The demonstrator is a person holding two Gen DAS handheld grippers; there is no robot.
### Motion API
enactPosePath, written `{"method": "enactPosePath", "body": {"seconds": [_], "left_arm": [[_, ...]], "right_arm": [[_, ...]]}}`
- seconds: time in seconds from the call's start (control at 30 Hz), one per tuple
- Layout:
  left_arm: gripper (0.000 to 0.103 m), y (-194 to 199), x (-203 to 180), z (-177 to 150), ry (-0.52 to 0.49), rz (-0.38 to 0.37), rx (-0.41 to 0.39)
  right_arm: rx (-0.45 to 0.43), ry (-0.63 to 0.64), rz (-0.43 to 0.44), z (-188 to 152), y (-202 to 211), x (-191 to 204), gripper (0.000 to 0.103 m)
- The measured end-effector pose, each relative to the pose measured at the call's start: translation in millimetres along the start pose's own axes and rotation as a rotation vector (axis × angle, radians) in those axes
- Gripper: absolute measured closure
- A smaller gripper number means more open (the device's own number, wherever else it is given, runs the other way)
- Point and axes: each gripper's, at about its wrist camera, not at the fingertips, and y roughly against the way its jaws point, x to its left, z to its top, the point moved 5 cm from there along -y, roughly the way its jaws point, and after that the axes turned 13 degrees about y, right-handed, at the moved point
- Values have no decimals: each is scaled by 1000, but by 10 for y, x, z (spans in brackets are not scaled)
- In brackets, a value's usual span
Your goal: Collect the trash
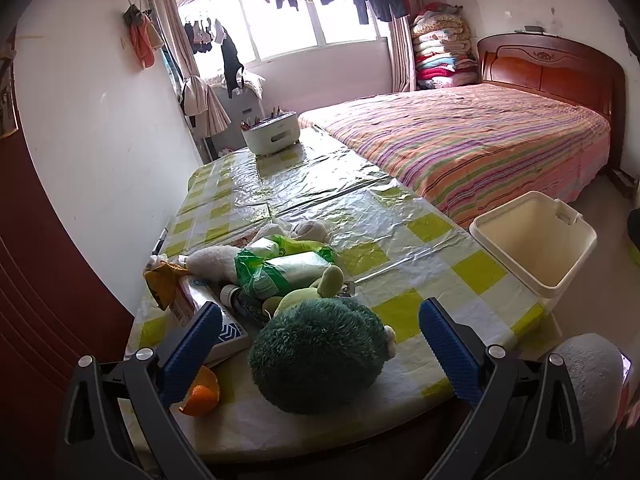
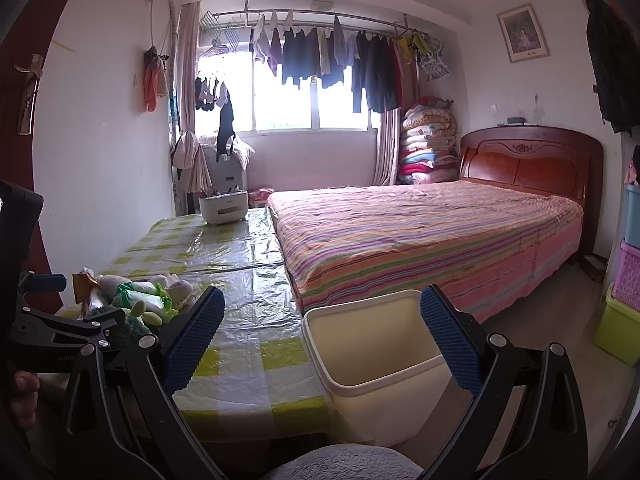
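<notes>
On the near end of the checkered table [image 1: 400, 248] lies a pile. It holds an orange peel [image 1: 202, 394], a crumpled yellow wrapper [image 1: 162, 280], a green and white plastic packet [image 1: 280, 268], a small bottle [image 1: 236, 298] and a flat carton [image 1: 200, 308], mixed with plush toys. My left gripper [image 1: 320, 310] hovers open over the dark green plush toy [image 1: 316, 356], holding nothing. A cream waste bin [image 1: 536, 240] stands on the floor beside the table's right edge. My right gripper [image 2: 322, 296] is open and empty, above and in front of the bin [image 2: 372, 344].
A bed with a striped cover [image 2: 420, 232] runs along the table's right side. A white holder with pens [image 1: 270, 132] stands at the table's far end. A grey cushioned seat [image 2: 344, 464] is close below me. Coloured storage boxes [image 2: 624, 308] stack at the right wall.
</notes>
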Motion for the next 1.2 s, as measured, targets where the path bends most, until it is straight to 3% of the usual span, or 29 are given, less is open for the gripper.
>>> {"method": "enactPosePath", "body": {"seconds": [1.2], "left_arm": [[7,-93,59,-63,8,8,22]], "right_arm": [[36,-2,23,-72,-114,41,6]]}}
